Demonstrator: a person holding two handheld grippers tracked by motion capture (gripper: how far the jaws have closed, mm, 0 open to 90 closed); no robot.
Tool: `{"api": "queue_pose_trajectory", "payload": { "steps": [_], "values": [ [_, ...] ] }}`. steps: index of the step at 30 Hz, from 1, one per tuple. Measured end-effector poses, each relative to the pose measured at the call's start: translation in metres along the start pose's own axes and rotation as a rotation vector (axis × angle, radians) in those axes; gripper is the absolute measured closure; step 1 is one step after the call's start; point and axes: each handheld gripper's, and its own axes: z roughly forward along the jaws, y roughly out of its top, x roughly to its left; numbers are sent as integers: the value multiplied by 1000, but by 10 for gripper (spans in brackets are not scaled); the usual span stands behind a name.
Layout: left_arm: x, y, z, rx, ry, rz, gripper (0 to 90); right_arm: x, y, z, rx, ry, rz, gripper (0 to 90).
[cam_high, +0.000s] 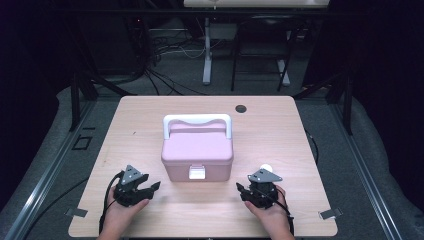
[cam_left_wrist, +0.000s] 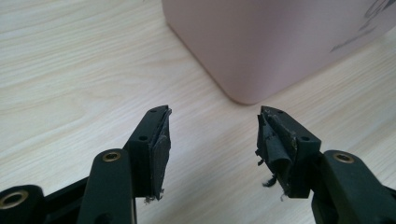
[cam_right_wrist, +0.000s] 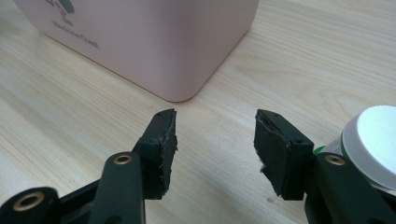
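Observation:
A pink box (cam_high: 197, 155) with a white carry handle (cam_high: 197, 120) and a white front latch (cam_high: 196, 173) stands shut in the middle of the wooden table (cam_high: 130, 125). My left gripper (cam_high: 150, 187) rests on the table left of the box's front, jaws open and empty; in its own view the left gripper (cam_left_wrist: 212, 135) points at the box's near corner (cam_left_wrist: 247, 88). My right gripper (cam_high: 243, 190) lies right of the box's front, open and empty, and my right gripper (cam_right_wrist: 215, 140) faces the box's other corner (cam_right_wrist: 180, 88). A small white-capped bottle (cam_right_wrist: 376, 144) stands just beside its right jaw.
A dark round hole (cam_high: 241, 108) marks the table's far right. Metal brackets (cam_high: 330, 213) sit at the near corners. Beyond the table are a stand's legs (cam_high: 207, 55), cables and dark floor. Bare wood lies on both sides of the box.

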Motion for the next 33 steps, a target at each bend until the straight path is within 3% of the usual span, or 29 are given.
{"api": "queue_pose_trajectory", "payload": {
  "steps": [5,13,24,33],
  "values": [
    [2,1,-1,-35,-7,-30,493,2,0,0,-18,11,-28,522],
    [8,-2,-3,-32,-21,-82,522,5,1,0,-14,-1,-34,524],
    [6,1,-1,-25,2,-88,513,4,7,1,-24,-10,-11,516],
    [4,6,1,-33,-13,-94,538,4,12,2,-27,-19,-5,518]
  ]
}}
